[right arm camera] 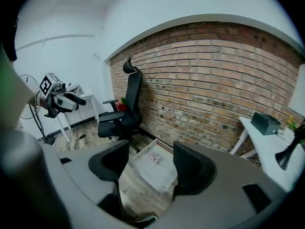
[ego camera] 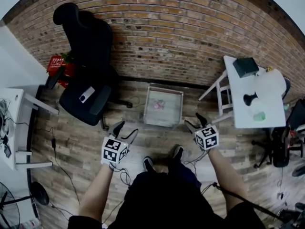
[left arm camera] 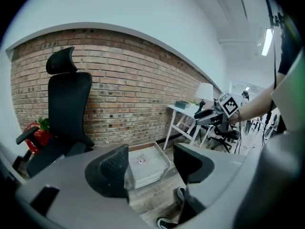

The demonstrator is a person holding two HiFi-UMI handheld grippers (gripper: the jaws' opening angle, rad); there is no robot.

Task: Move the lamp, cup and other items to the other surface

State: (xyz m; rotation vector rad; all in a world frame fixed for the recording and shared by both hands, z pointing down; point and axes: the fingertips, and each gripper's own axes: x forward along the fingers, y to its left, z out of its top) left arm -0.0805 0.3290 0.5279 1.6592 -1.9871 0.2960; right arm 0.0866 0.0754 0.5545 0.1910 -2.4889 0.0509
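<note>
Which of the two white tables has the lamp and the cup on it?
The white table on the right of the head view: the lamp and green cup stand on it. The left white table holds cables, no lamp or cup.

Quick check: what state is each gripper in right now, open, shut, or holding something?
Left gripper: open, nothing between its jaws.
Right gripper: open, nothing between its jaws.

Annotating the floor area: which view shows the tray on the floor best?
Head view: the tray shows whole from above, nothing over it. Left gripper view shows it slanted, one side behind that gripper's fingers; right gripper view likewise, behind its fingers.
</note>
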